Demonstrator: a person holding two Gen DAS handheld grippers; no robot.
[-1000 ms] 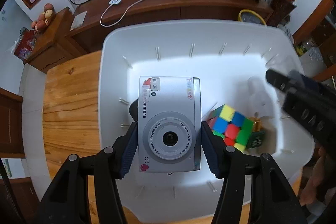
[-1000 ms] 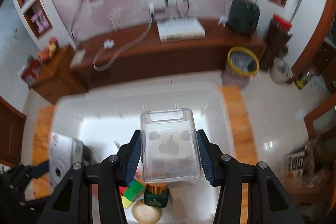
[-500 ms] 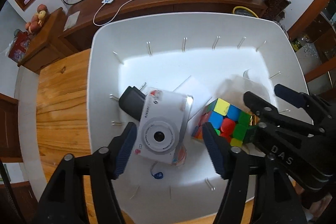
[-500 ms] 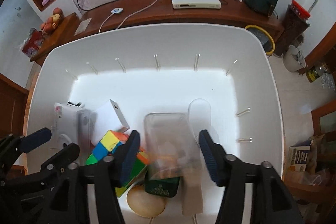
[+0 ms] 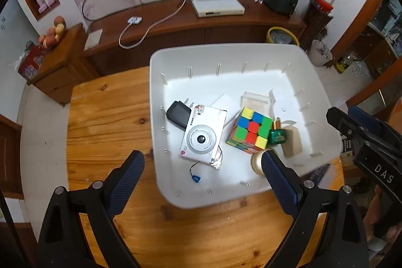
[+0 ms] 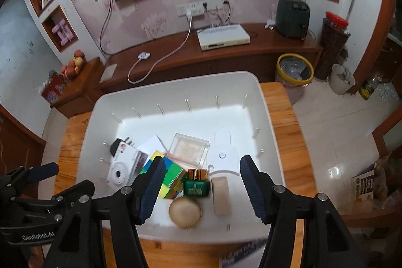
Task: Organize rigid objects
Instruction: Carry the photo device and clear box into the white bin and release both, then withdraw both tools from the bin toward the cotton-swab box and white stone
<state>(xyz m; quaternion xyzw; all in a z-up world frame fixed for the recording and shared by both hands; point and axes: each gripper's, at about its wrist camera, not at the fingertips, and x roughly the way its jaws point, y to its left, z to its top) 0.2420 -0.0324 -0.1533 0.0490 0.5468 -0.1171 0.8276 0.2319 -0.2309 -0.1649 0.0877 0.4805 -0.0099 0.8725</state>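
A white bin (image 5: 296,52) (image 6: 176,82) stands on the wooden table. Inside lie a white children's camera (image 5: 202,136) (image 6: 123,167), a colour cube (image 5: 251,129) (image 6: 173,175), a clear plastic box (image 5: 256,101) (image 6: 189,148), a green and gold bottle (image 5: 277,133) (image 6: 197,183), a round tan object (image 6: 184,212), a tan block (image 6: 221,195) and a black plug (image 5: 177,113). My left gripper (image 5: 202,172) is open and empty above the bin's near edge. My right gripper (image 6: 201,182) is open and empty above the bin's near side.
The wooden table (image 5: 105,117) lies bare left of the bin. A low wooden cabinet (image 5: 176,24) with a white set-top box and cables stands behind. A yellow-rimmed waste bin (image 6: 295,72) is on the floor to the right.
Both grippers have opened and pulled back up from the bin. The camera and the clear box, held a second ago, now lie inside the bin.
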